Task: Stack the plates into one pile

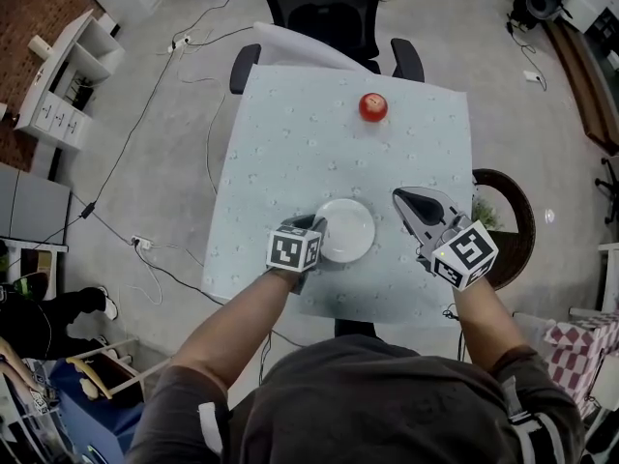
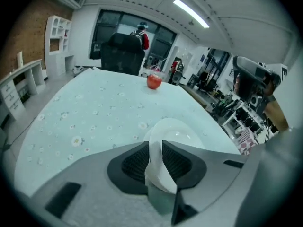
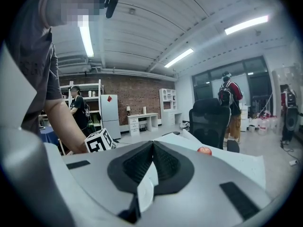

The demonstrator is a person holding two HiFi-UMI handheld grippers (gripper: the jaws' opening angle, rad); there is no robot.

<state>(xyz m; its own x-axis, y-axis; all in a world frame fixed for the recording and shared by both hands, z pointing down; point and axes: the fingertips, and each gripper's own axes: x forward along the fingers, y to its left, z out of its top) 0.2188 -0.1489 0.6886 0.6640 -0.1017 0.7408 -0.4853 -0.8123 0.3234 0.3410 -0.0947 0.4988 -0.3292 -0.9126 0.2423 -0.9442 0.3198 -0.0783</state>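
Note:
A white plate (image 1: 348, 230) lies near the front of the table (image 1: 290, 143), which has a pale blue flowered cloth. It seems to rest on a second plate, whose edge shows just past its left rim in the left gripper view. My left gripper (image 1: 318, 226) is at the plate's left rim. In its own view the plate (image 2: 177, 129) rim stands between the pads with the left gripper (image 2: 153, 144) slightly open. My right gripper (image 1: 399, 196) hovers right of the plate, shut and holding nothing; in its own view the right gripper (image 3: 152, 144) pads meet.
A red apple (image 1: 373, 107) sits at the far side of the table, also visible as the apple (image 2: 153, 81). A black office chair (image 1: 327, 13) stands behind the table. A round dark wicker stand (image 1: 513, 230) is off the right edge. Cables cross the floor at the left.

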